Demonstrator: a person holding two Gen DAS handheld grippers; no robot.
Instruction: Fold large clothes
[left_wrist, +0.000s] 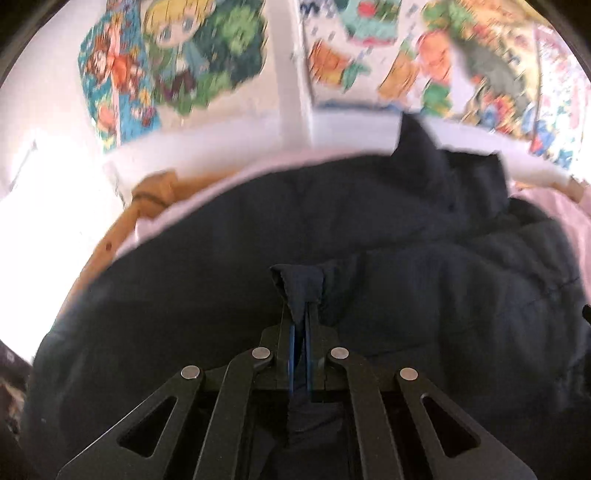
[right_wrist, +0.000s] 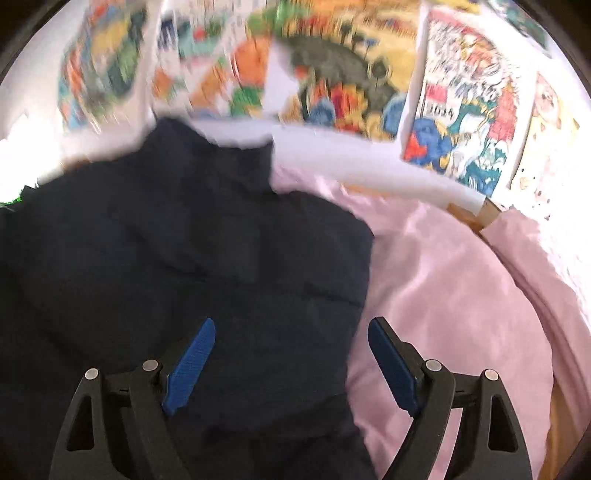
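A dark navy padded jacket lies spread over a pink sheet on a bed. In the left wrist view my left gripper is shut on a fold of the jacket's fabric, which sticks up between the blue pads. In the right wrist view the same jacket fills the left and middle, its collar standing up at the far end. My right gripper hovers over the jacket's right edge, its jaws wide open, nothing between the blue pads.
Pink sheet covers the bed to the right of the jacket. A wooden bed frame curves round the left side, and its wood also shows at the right. Colourful cartoon posters hang on the white wall behind.
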